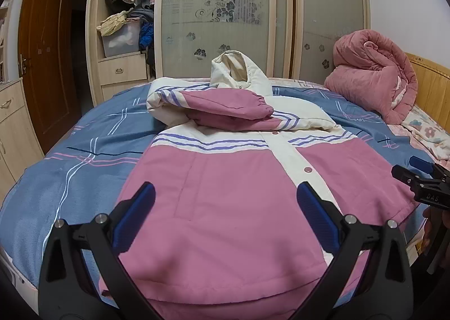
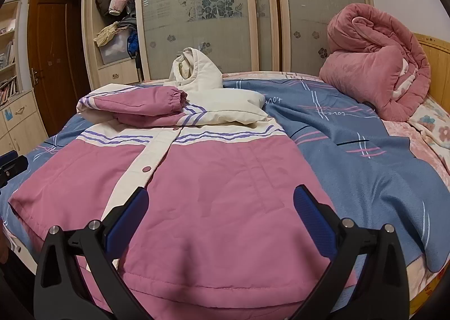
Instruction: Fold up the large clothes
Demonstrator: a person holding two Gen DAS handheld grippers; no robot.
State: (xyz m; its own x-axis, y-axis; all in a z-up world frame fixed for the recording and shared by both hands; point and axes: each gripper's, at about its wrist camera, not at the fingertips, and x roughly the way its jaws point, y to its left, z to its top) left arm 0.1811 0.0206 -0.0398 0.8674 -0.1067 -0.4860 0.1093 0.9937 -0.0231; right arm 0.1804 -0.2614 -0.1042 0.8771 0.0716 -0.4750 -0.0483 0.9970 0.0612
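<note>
A pink and cream hooded jacket (image 1: 225,179) lies face up on the bed, hem toward me, both sleeves (image 1: 230,102) folded across its chest and the hood (image 1: 239,70) standing up at the far end. My left gripper (image 1: 225,218) is open and empty above the hem's left half. My right gripper (image 2: 220,216) is open and empty above the hem's right half (image 2: 225,179). The right gripper also shows at the right edge of the left wrist view (image 1: 422,182).
The bed has a blue plaid blanket (image 1: 70,174) (image 2: 365,157). A rolled pink quilt (image 1: 374,81) (image 2: 377,67) lies at the headboard on the right. A wardrobe with frosted sliding doors (image 1: 219,11) stands behind the bed, and a brown door (image 1: 45,53) is on the left.
</note>
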